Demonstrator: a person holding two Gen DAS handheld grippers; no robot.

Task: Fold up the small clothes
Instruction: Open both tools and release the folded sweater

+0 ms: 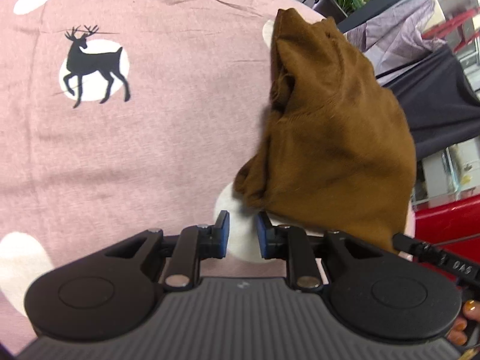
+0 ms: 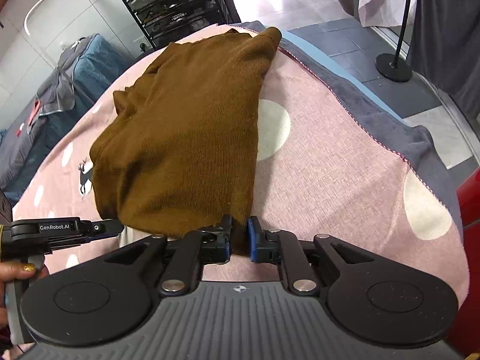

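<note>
A small brown knit garment (image 2: 186,138) lies folded on a pink sheet (image 2: 330,162) with white dots and deer prints. My right gripper (image 2: 239,235) is shut on the garment's near right corner. In the left wrist view the garment (image 1: 336,138) lies right of centre. My left gripper (image 1: 242,234) is open and empty, its jaws a small gap apart, just short of the garment's near left corner, over a white dot. The left gripper also shows in the right wrist view (image 2: 111,227), at the garment's near left edge.
A grey blanket edge (image 2: 390,111) runs along the sheet's right side. A black wire rack (image 2: 177,9) and a blue-covered pile (image 2: 90,63) stand beyond the far edge. A black stand base (image 2: 393,67) is on the floor at right. A red object (image 1: 444,222) sits by the sheet's right edge.
</note>
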